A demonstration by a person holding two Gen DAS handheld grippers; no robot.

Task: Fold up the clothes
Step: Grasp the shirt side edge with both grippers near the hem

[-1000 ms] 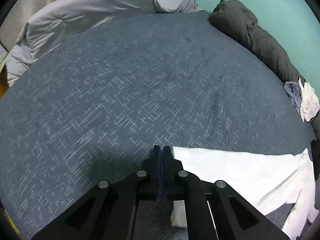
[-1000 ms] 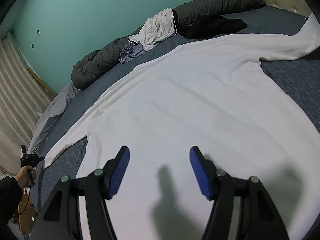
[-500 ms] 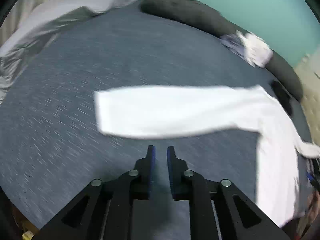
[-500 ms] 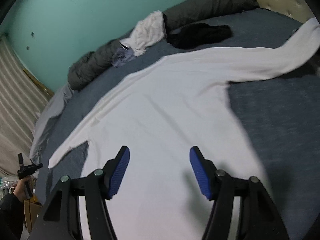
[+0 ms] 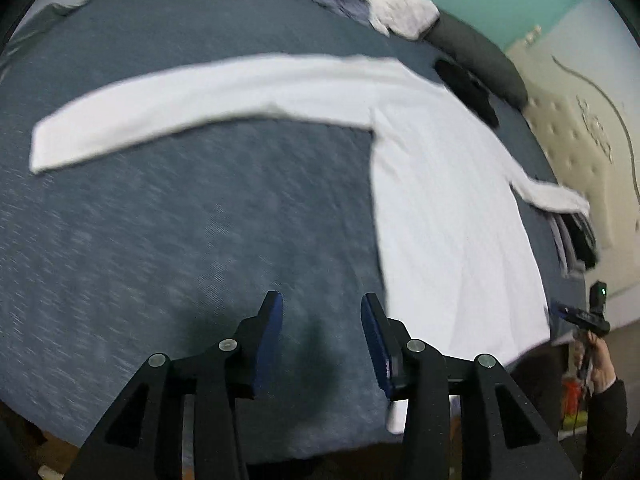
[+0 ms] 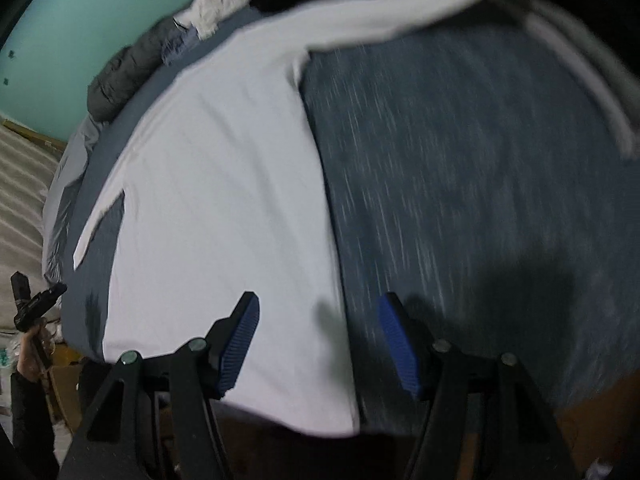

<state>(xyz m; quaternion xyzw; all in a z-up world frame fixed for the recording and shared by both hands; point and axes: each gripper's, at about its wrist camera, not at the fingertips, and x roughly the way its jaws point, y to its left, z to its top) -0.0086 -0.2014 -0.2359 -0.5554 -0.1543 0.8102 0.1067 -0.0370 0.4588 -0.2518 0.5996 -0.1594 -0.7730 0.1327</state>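
A white long-sleeved shirt [image 5: 440,184] lies flat on the blue bedspread [image 5: 180,220], one sleeve stretched out to the left, its hem at the near bed edge. My left gripper [image 5: 322,312] hovers over bare bedspread just left of the shirt's body, its jaws opening with nothing between them. In the right wrist view the shirt [image 6: 224,184] fills the left half. My right gripper [image 6: 318,320] stands open above the shirt's right side edge near the hem, holding nothing. Both views are blurred by motion.
A dark grey rolled duvet [image 5: 476,52] runs along the teal wall with a pile of light clothes [image 5: 400,10] on it. A dark garment [image 5: 468,88] lies near the shirt's shoulder. A padded cream headboard [image 5: 580,128] stands right. A person's hand [image 5: 600,364] shows beyond the bed edge.
My left gripper let go of the sleeve cuff, opened, and swung back toward the shirt's hem side. My right gripper slid right, from over the shirt's middle to its side edge.
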